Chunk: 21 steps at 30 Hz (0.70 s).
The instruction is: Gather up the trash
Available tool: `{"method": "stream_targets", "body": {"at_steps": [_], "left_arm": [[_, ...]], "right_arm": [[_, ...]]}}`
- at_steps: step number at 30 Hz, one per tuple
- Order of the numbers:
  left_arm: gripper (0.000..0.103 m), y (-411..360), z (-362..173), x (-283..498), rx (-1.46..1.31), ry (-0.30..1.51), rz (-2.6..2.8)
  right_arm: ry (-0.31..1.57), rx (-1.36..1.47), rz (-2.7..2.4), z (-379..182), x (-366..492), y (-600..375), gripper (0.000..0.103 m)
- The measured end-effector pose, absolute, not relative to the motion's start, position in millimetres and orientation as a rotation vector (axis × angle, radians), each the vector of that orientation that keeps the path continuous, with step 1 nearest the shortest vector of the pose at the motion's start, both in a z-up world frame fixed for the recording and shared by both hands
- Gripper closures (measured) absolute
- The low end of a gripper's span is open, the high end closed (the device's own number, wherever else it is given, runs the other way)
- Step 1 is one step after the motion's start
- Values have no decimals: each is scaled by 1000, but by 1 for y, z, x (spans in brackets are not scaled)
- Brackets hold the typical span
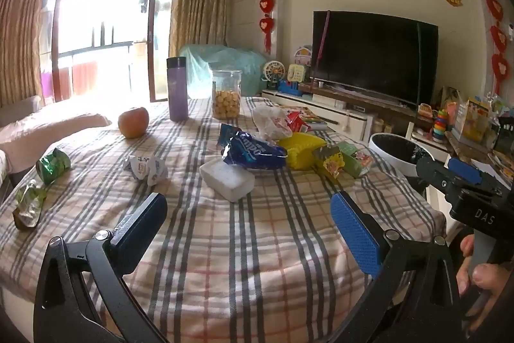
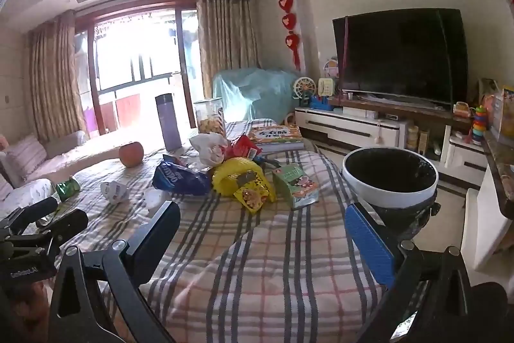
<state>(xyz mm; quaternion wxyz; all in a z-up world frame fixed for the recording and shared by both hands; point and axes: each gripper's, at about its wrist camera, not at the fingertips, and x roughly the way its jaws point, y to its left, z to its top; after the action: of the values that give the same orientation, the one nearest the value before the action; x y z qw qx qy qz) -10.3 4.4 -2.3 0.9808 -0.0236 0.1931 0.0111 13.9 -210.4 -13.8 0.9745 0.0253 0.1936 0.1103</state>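
Trash lies on the plaid-covered table: a blue wrapper, a white foam block, a crumpled paper, a green wrapper, a crushed packet, a yellow bag and a green carton. A white bin with a black liner stands at the table's right side. My left gripper is open and empty above the near table. My right gripper is open and empty, nearer the bin; it also shows in the left wrist view.
An apple, a purple flask, a jar of snacks and a book sit at the table's far side. A TV on a low cabinet is to the right, a sofa to the left.
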Motion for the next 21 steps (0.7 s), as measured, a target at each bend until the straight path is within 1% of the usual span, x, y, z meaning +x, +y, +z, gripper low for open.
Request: {"method": "stream_targets", "body": {"at_steps": [21], "left_arm": [[0, 4, -2, -9, -48, 395, 22]], "right_arm": [[408, 73, 241, -17, 16, -210, 0]]}}
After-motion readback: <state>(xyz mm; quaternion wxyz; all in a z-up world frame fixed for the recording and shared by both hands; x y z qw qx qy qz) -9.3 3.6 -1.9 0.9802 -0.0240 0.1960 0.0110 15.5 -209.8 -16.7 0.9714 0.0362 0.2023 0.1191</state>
